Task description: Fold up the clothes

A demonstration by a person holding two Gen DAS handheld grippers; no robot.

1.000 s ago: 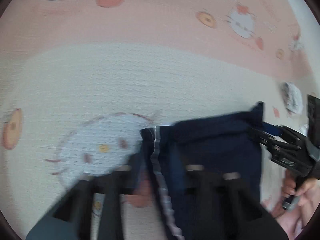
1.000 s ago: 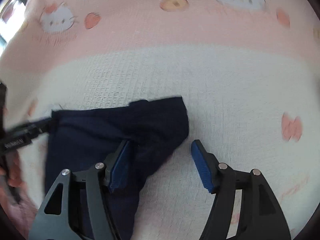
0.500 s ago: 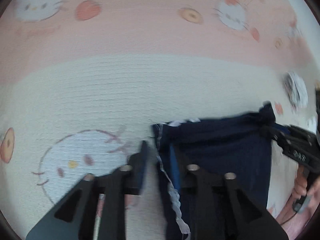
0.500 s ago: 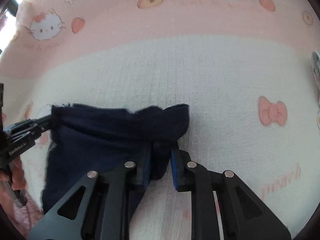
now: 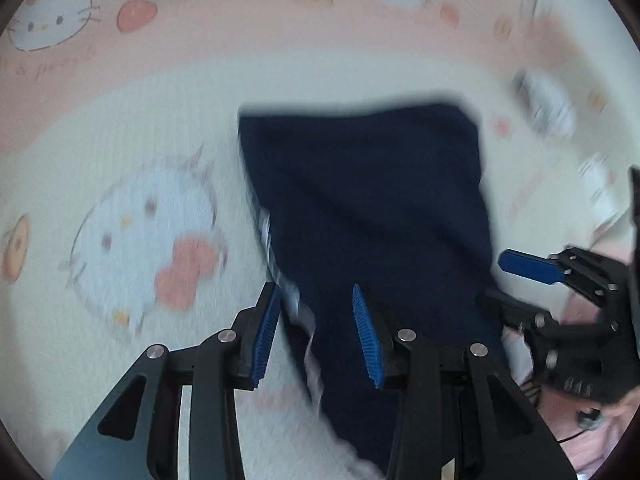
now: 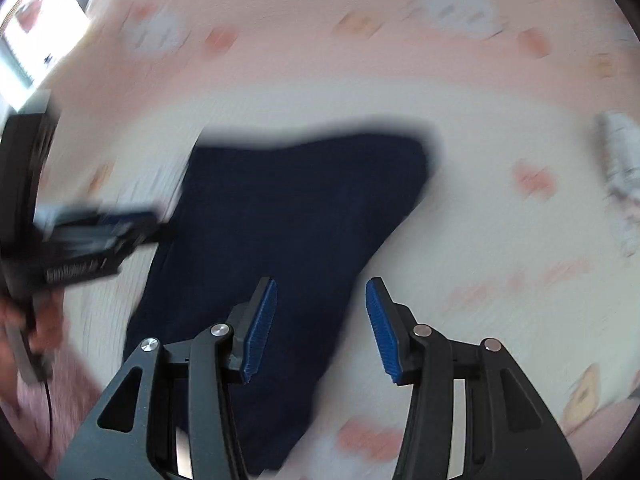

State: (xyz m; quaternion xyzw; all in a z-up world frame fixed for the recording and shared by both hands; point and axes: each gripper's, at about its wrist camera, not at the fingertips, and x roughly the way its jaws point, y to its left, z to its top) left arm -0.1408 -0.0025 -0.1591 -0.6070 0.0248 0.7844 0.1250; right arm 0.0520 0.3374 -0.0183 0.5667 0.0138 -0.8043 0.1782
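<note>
a: where's the navy garment [image 5: 368,208] right now?

b: lying flat on the pink and cream blanket [image 5: 160,112], the one printed with cartoon cat faces. it sits on the cream band, folded over into a rough oblong, with a pale striped edge running down its left side in the left wrist view

a: and the left gripper [image 5: 316,332]?

b: released. its jaws have just been opening, and the blue ribbed pads stand apart above the near left edge of the cloth. the pale edge passes between them, but neither pad presses on it

a: the right gripper [image 6: 320,328]?

b: also let go. its jaws have just been opening too. from its own camera, the left pad hangs over the dark fabric and the right pad over bare blanket, with the garment's slanting right edge running up between them. nothing is pinched

a: can each gripper see the other?

b: yes. in the left wrist view the right one shows at the far right, one blue pad pointing at the garment's right side, just beside it. in the right wrist view the left one is a dark blur at the far left, held by a hand [image 6: 44,320], its tip at the cloth's left edge

a: anything else on the blanket?

b: a small white crumpled thing [image 6: 620,156] well off to the right, too blurred to name
</note>
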